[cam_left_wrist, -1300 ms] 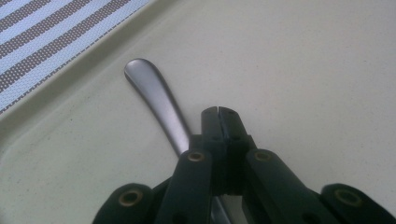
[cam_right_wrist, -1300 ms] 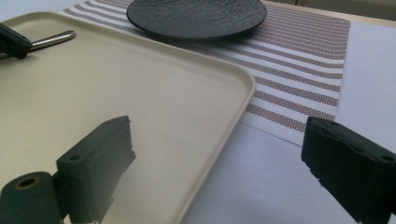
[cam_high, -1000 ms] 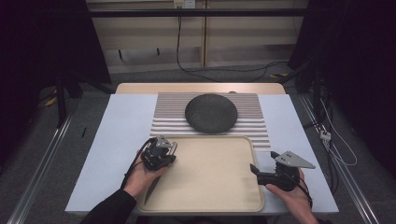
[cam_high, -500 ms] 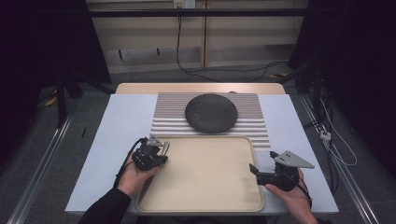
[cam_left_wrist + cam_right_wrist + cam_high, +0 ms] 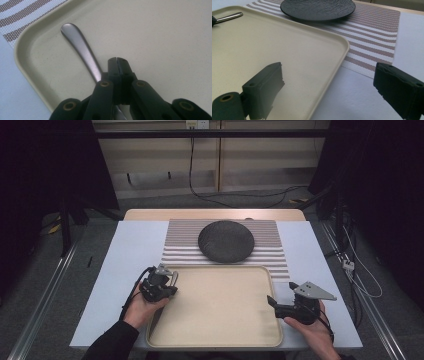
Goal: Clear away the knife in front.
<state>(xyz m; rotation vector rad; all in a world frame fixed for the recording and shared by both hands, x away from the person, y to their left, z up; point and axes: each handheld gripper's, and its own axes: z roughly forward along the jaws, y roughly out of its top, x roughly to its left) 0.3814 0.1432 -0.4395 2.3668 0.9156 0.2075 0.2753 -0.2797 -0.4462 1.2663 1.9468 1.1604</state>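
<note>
High view first: your left gripper (image 5: 167,281) sits low over the near-left corner of the tray (image 5: 220,340), and your right gripper (image 5: 272,301) rests at the tray's right edge, pointing inward. Your left jaws are clenched tip to tip, and in the left gripper view a metal utensil handle (image 5: 79,47) runs from under the gripper (image 5: 116,60) out across the tray floor toward the rounded corner. It passes beneath the left jaw rather than between the tips, so I can't tell whether you've got it pinched or are merely lying over it. Your right gripper (image 5: 329,80) stands released, jaws wide, one over the tray and one over the bare table, nothing between them. My read is you're at the pick-up of that utensil; next you'd want a sure grip on the handle, then a lift clear of the rim. Farther out, the dark plate (image 5: 226,240) waits on the striped mat (image 5: 270,257), just beyond the tray, a likely destination. No brand, label or writing is readable anywhere.
</note>
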